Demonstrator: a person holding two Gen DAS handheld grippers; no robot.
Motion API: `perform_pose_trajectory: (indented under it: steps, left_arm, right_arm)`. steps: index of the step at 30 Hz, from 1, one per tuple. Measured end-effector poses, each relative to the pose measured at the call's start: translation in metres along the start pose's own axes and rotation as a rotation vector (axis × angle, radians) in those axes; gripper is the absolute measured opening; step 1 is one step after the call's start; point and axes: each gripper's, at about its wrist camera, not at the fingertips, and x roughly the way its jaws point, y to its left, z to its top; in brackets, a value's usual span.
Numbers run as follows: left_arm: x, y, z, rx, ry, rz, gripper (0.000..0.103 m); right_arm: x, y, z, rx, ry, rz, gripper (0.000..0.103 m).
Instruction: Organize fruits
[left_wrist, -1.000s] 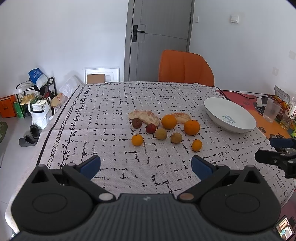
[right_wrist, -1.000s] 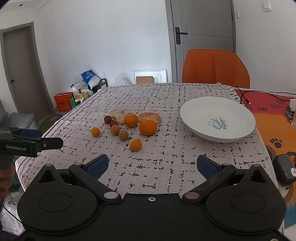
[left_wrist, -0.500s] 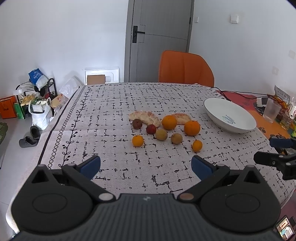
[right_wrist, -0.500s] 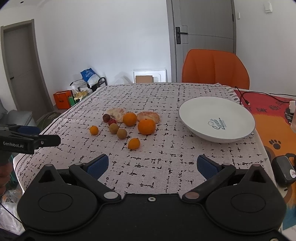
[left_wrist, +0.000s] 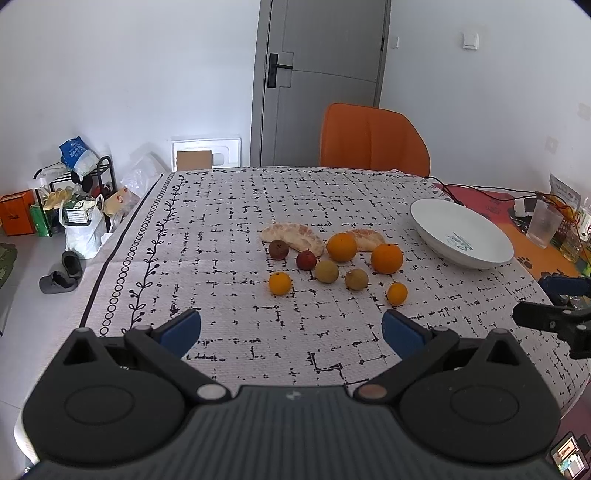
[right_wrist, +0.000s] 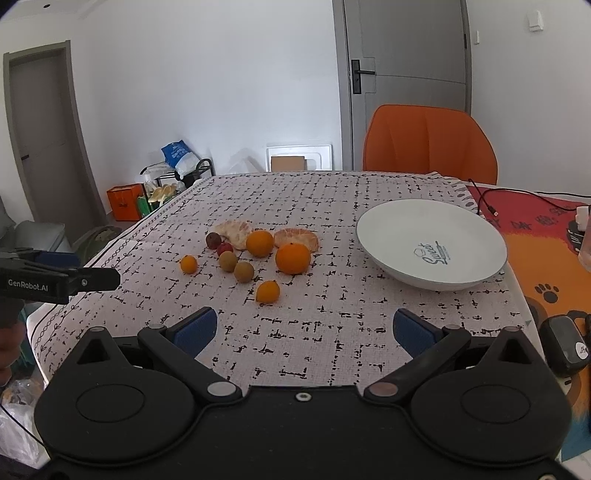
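Both claws hang over the near edge of the table with their blue-padded fingers spread wide and nothing between them. The left gripper (left_wrist: 291, 328) points straight at the fruit, which lies loose on the white tablecloth with black dashes (left_wrist: 229, 236), well ahead of its tips. Nearest ahead of it sits a small orange mandarin (left_wrist: 280, 283), a little left of centre; a second small mandarin (left_wrist: 397, 293) lies just beyond its right finger. Past those are two round tan-green fruits (left_wrist: 326, 271) side by side, a small dark red fruit (left_wrist: 306, 260) and a brownish-red one (left_wrist: 278, 249), then two large round oranges (left_wrist: 341, 247) and two peeled citrus segments (left_wrist: 291, 237) furthest off.

The right gripper (right_wrist: 302, 329) has the same cluster ahead and to its left, none of it touching the claw. The shallow white ceramic bowl with dark lettering (right_wrist: 406, 225) stands ahead to its right, apart from the fruit and holding none. An orange chair (right_wrist: 428, 142) stands beyond the far table edge.
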Motion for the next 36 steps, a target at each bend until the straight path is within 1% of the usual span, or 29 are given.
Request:
perform_pose_trajectory:
  steps: [10, 15, 19, 23, 27, 31, 36]
  left_arm:
    - [0.001, 0.005, 0.000, -0.008, -0.008, 0.015, 0.103]
    - [0.004, 0.009, 0.000, -0.024, -0.010, 0.010, 0.103]
    - [0.010, 0.009, -0.001, -0.022, -0.018, 0.028, 0.103]
    - [0.016, 0.011, 0.000, -0.020, -0.027, 0.032, 0.103]
    - [0.023, 0.015, 0.001, -0.031, -0.030, -0.006, 0.103]
    - [0.034, 0.015, 0.001, -0.020, -0.033, -0.005, 0.102]
    - [0.048, 0.019, 0.003, -0.055, -0.027, -0.036, 0.101]
  right_arm:
    - [0.002, 0.004, -0.002, -0.014, 0.007, 0.003, 0.103]
    - [0.002, 0.002, -0.001, 0.000, -0.013, 0.011, 0.103]
    - [0.009, 0.002, 0.004, 0.013, -0.013, 0.032, 0.103]
    - [0.021, 0.008, 0.005, -0.010, 0.000, 0.035, 0.103]
    - [0.032, 0.006, 0.003, 0.007, -0.002, 0.034, 0.103]
    - [0.044, 0.001, 0.002, 0.038, 0.001, 0.049, 0.103]
    - [0.059, -0.006, 0.001, 0.073, 0.015, 0.067, 0.103]
